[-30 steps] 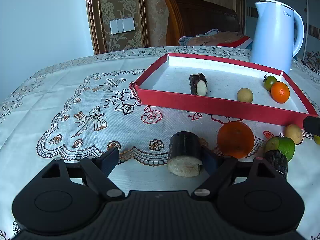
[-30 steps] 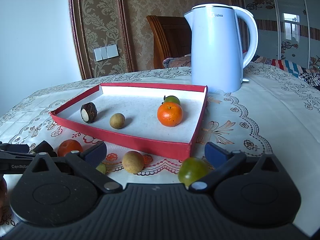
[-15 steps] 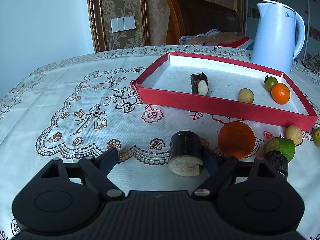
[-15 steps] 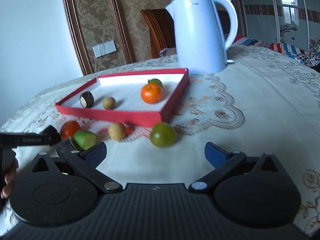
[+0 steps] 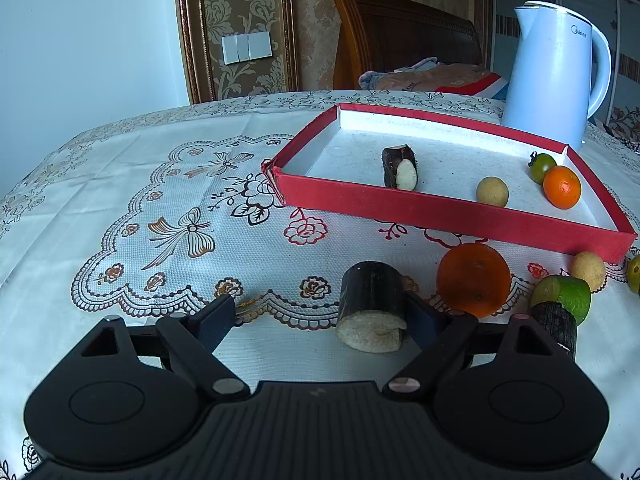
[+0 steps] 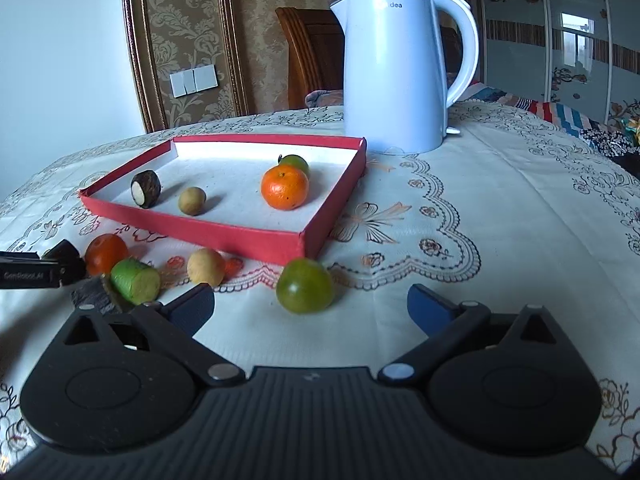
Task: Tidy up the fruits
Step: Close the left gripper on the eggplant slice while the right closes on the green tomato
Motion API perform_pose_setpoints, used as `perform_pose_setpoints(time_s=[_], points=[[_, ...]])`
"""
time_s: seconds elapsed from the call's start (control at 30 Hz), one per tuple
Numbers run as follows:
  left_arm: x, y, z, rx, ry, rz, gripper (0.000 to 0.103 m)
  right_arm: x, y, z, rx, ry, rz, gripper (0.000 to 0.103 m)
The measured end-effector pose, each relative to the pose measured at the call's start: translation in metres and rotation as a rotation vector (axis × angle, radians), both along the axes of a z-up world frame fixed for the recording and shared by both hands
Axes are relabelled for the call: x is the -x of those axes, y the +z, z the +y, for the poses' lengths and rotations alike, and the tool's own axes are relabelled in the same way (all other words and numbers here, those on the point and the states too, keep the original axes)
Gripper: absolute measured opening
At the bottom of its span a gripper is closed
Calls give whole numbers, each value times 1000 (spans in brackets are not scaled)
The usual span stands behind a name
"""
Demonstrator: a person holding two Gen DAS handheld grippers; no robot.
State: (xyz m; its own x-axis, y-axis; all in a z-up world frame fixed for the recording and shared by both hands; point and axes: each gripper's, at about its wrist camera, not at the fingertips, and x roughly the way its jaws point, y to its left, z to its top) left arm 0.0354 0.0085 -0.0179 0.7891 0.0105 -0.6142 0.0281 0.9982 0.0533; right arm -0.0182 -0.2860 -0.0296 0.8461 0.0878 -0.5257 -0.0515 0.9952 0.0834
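Geometry first, since the next move hangs on it: the round green tomato-like fruit sits on the cloth between the fingers of the right gripper, a touch toward 12 o'clock from the tips and nearer the left one. The jaws are closing, but the pads aren't on it yet, with daylight on both sides. It's round, so no long axis to line up with. The shallow red cardboard tray has its near corner just beyond the fruit at 12 o'clock, so I'd guess a short lift up and forward from there.

Over on the other side, the left gripper stands wide with the dark-skinned stubby cylinder with a pale cut face inside its span, hard over at 3 o'clock. The right finger looks to be touching its flank or very nearly; the left one is well clear. Its long axis runs roughly from 6 to 12 o'clock, cut end facing the camera. Nothing is gripped by either tool.

Hard to read:
- a second dark chunk is half hidden behind the left gripper's body, and blurred in the right view
- the yellow-green fruit at the far right edge of the left view is cut off
- the small green fruit in the tray is mostly hidden behind the orange mandarin
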Motion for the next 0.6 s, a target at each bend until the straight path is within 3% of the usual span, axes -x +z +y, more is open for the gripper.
perform_pose_setpoints(time_s=[0.23,0.37,0.6], points=[[0,0,0,-3,0,-1,89,-11,-2,8,12,39,25,83],[0,0,-1,-4,-2,-4,89,-16,-4,11,20,55,55,67],[1,1,-2,-2,-12,-9,88,-15,-4,13,27,67,52,61]])
